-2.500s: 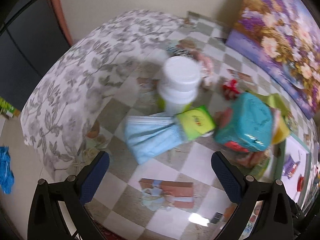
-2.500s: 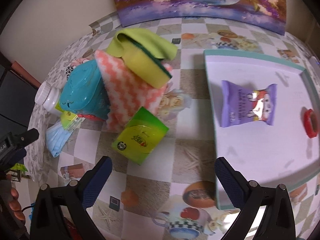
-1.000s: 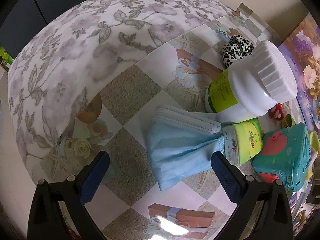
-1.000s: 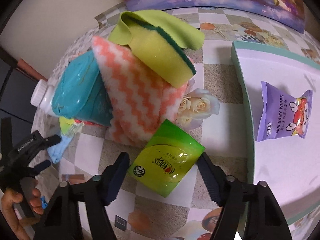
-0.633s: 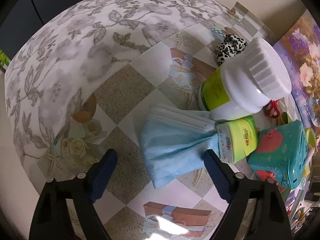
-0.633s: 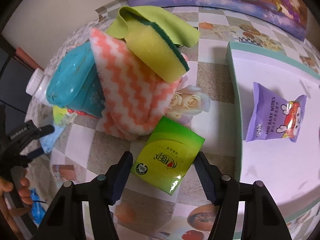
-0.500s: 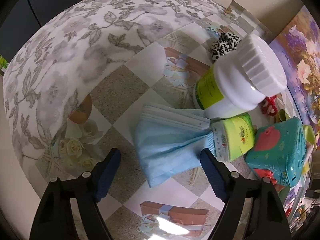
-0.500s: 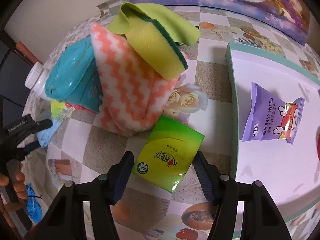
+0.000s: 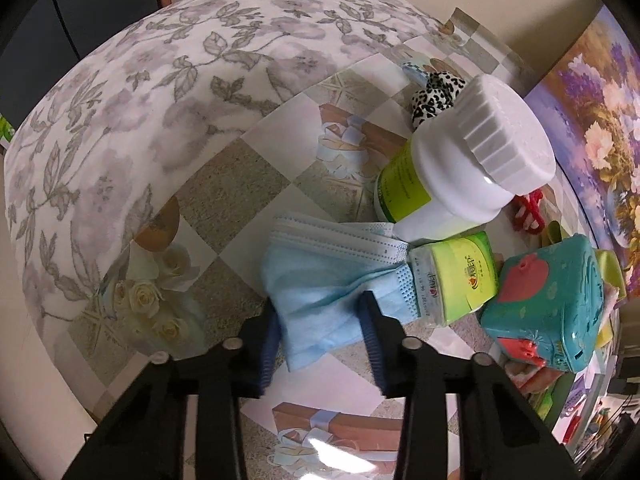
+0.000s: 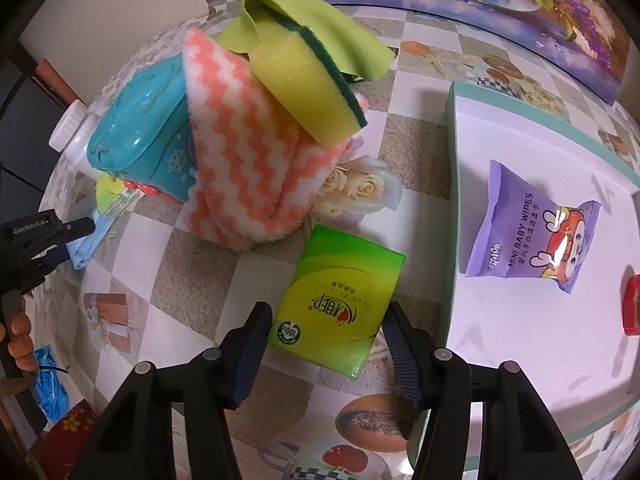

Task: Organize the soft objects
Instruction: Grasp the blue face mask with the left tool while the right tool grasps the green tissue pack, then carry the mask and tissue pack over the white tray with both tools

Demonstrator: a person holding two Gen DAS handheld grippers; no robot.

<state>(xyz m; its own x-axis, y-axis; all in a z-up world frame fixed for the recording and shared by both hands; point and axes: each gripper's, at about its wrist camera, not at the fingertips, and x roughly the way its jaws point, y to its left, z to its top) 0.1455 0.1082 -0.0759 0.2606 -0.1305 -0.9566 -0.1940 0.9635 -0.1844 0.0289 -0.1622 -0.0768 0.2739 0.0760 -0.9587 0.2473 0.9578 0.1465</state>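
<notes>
Left wrist view, left to right: grey-floral white cloth [image 9: 120, 120] draped over far-left part of checkered, picture-printed tabletop [image 9: 236, 184]. Left hand-held gripper [image 9: 320, 320] narrowed, blue pads on either side of near end of pale blue pleated face mask [image 9: 320, 272]; pads look to be touching the fabric, firm clamp not confirmable. Mask flat on tabletop, its right end tucked under small lime-green tissue pack [image 9: 456, 276]. Tall white plastic bottle with ribbed cap and green label [image 9: 452, 176] just behind mask and pack. Black-and-white leopard-print scrunchie [image 9: 436, 92] behind bottle. Teal wipes box with red heart-shaped lid [image 9: 552, 304] right of tissue pack, touching it. Floral painting [image 9: 600, 120] leaning at far right.

Right wrist view, left to right: left gripper visible at far left edge on the mask. Teal box, then orange-and-white zigzag fleece cloth [image 10: 248, 152] leaning on it, yellow sponge with dark green scouring layer [image 10: 308, 88] on top, lime-green microfibre cloth [image 10: 320, 28] draped behind sponge. Right hand-held gripper [image 10: 328, 332] partly closed, straddling near end of bright green flat tissue packet [image 10: 340, 300]; small gaps visible between pads and packet, not gripping. Packet flat on tabletop just in front of zigzag cloth. White tray with teal rim [image 10: 452, 208] to the right, holding purple baby-wipes sachet [image 10: 532, 240]; red object [image 10: 632, 304] at tray's right edge, cut off.
</notes>
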